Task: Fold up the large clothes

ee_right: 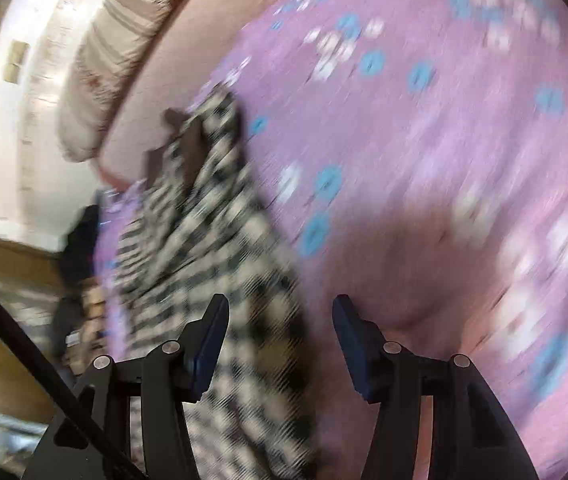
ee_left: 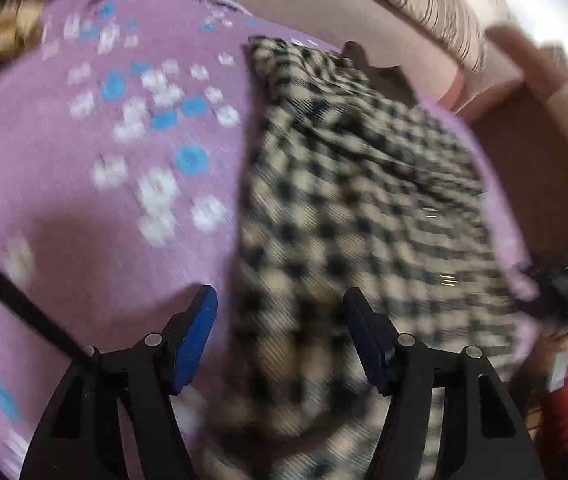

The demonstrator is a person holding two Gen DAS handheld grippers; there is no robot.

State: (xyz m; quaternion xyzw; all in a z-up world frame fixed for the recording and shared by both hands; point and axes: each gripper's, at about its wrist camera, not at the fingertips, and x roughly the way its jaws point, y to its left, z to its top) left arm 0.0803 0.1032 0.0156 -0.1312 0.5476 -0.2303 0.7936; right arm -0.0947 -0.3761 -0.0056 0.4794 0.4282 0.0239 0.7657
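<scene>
A large black-and-cream checked garment [ee_left: 355, 200] lies stretched out on a purple bedsheet [ee_left: 84, 208] with white and blue flowers. My left gripper [ee_left: 280, 300] is open and empty, above the garment's near left edge. In the right wrist view the same garment [ee_right: 204, 248] runs along the bed's left side on the sheet [ee_right: 423, 160]. My right gripper [ee_right: 280, 308] is open and empty, above the garment's right edge. Both views are motion-blurred.
A pink headboard or bed frame [ee_left: 307, 12] and a striped cushion [ee_left: 435, 8] lie beyond the garment. A hand [ee_left: 523, 56] shows at the far right. The bed's edge [ee_right: 100, 248] drops to a wooden floor [ee_right: 4, 280] with dark items.
</scene>
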